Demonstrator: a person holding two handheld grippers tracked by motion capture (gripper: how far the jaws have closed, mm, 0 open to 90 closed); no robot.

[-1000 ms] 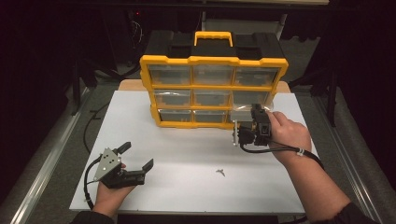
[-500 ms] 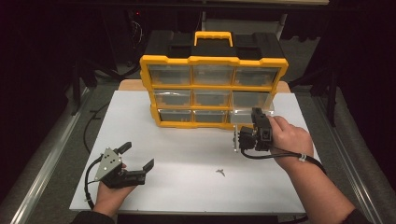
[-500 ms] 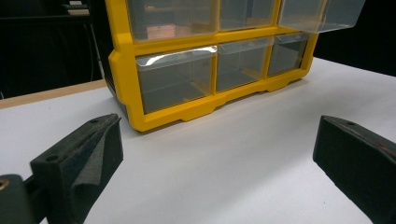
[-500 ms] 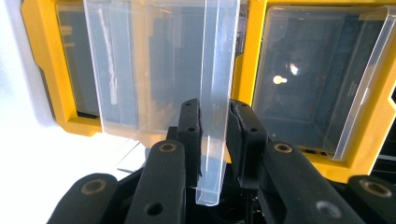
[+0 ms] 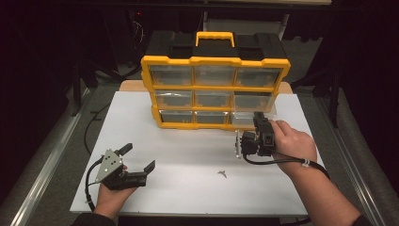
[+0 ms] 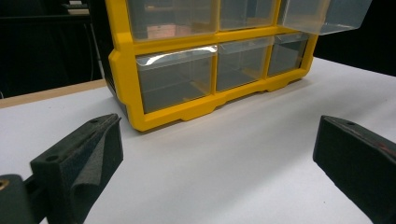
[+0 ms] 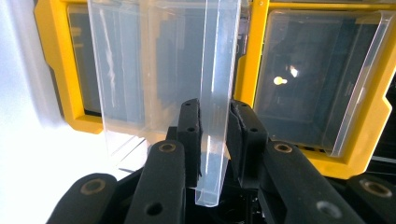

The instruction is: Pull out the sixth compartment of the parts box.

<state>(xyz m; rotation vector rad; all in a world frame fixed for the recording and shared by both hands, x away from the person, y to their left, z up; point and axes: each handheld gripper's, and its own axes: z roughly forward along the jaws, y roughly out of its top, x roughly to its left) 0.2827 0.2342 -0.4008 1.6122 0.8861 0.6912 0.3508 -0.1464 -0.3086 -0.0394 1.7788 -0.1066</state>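
In the high view, one yellow organizer (image 5: 215, 92) with nine clear drawers is seen on the table (image 5: 188, 155); one drawer (image 5: 254, 117), at its lower right, is gripped by the right gripper (image 5: 244, 141). One small screw (image 5: 222, 173) lies apart. In the left gripper view, the left gripper (image 6: 217, 158) is held spread, empty. In the right gripper view, the drawer's front lip (image 7: 212, 116) is pinched between two pads.

- Ahead of the left claw (image 5: 139, 159), bare white surface (image 5: 188, 146) runs free up to the yellow cabinet (image 5: 215, 92).
- A small metal piece (image 5: 222, 173) lies between both claws.
- The clear drawer (image 7: 163, 79) juts before the right claw (image 7: 215, 135).
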